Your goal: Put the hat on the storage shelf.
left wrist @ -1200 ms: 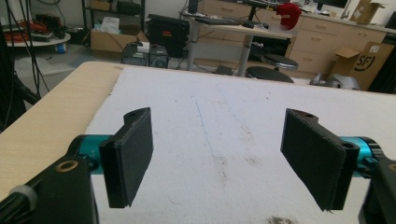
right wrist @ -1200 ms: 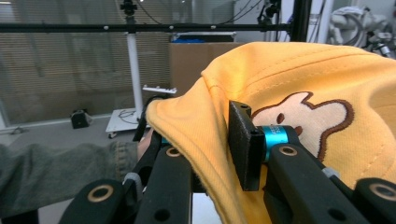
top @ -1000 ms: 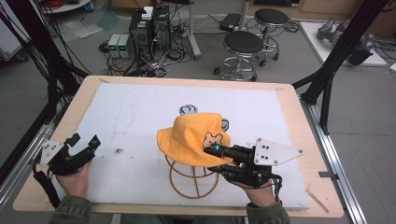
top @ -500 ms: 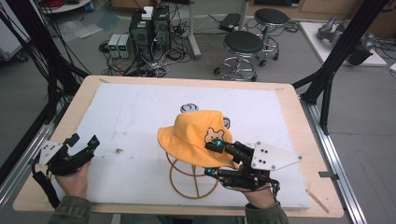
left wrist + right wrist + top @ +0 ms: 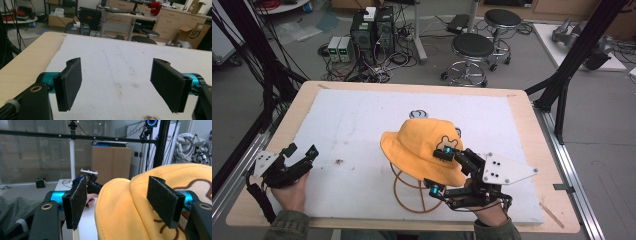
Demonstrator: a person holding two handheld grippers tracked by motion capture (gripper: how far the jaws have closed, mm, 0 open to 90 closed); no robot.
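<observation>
Yellow hat (image 5: 422,147) perched on wire stand (image 5: 412,192), middle of white mat (image 5: 352,130) on table (image 5: 532,120), brim drooping toward near edge. Right gripper (image 5: 439,170) at hat's near-right brim, jaws just opened wider, now spread; brim edge between pads (image 5: 75,202), not pinched. In right gripper view, hat (image 5: 130,207) bulges between jaws, cartoon patch beside far pad. Left gripper (image 5: 301,151) near mat's left edge, well apart from hat, jaws spread, nothing between; bare mat (image 5: 117,75) ahead.

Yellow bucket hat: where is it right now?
High view: the yellow bucket hat sits on a wire stand right of centre on the white mat, its near-right brim between the open right gripper fingers.
</observation>
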